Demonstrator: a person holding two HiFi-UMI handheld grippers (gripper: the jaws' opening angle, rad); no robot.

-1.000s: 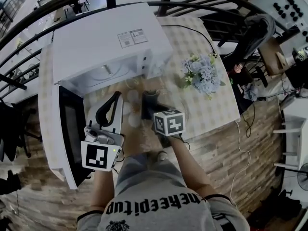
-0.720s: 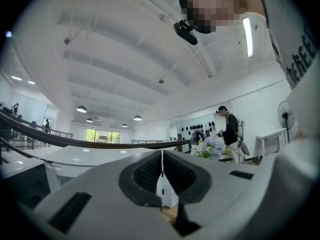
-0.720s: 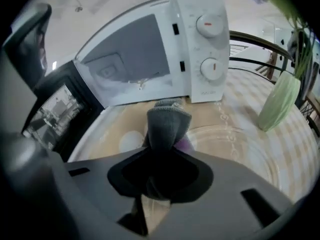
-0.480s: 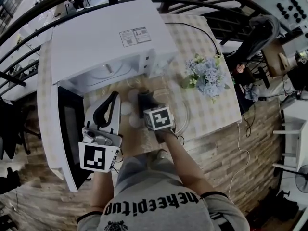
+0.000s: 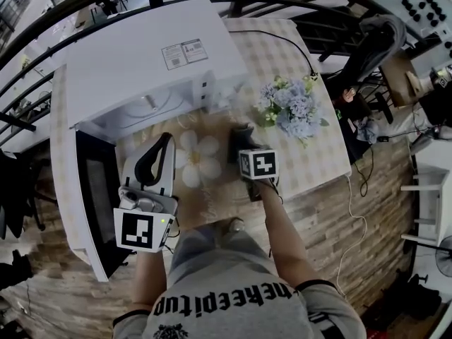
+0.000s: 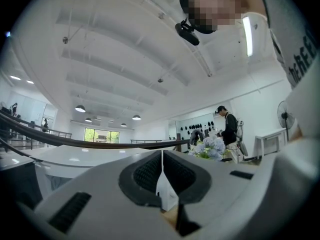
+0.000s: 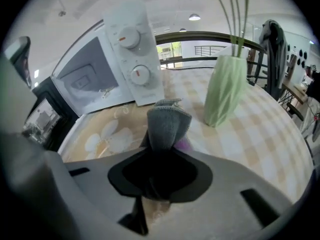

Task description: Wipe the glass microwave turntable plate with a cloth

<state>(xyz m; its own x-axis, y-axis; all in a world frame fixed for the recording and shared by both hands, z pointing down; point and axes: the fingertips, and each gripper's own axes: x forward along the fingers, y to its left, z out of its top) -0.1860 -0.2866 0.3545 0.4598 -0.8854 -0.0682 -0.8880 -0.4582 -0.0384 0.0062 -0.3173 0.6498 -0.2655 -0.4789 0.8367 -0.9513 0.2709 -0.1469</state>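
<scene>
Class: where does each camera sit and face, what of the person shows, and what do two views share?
Head view: on head, facing down at table; left gripper, right gripper, shirt show.
Left gripper view: on it, facing up at ceiling; shirt shows.
Right gripper view: on it, facing microwave; jaws hold cloth.
Shared: microwave, head and right.

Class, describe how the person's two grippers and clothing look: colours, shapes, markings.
Both the left gripper and right gripper have grey-white bodies, black pads, and a white cube bearing black square markers. The person wears a grey T-shirt with black lettering.
</scene>
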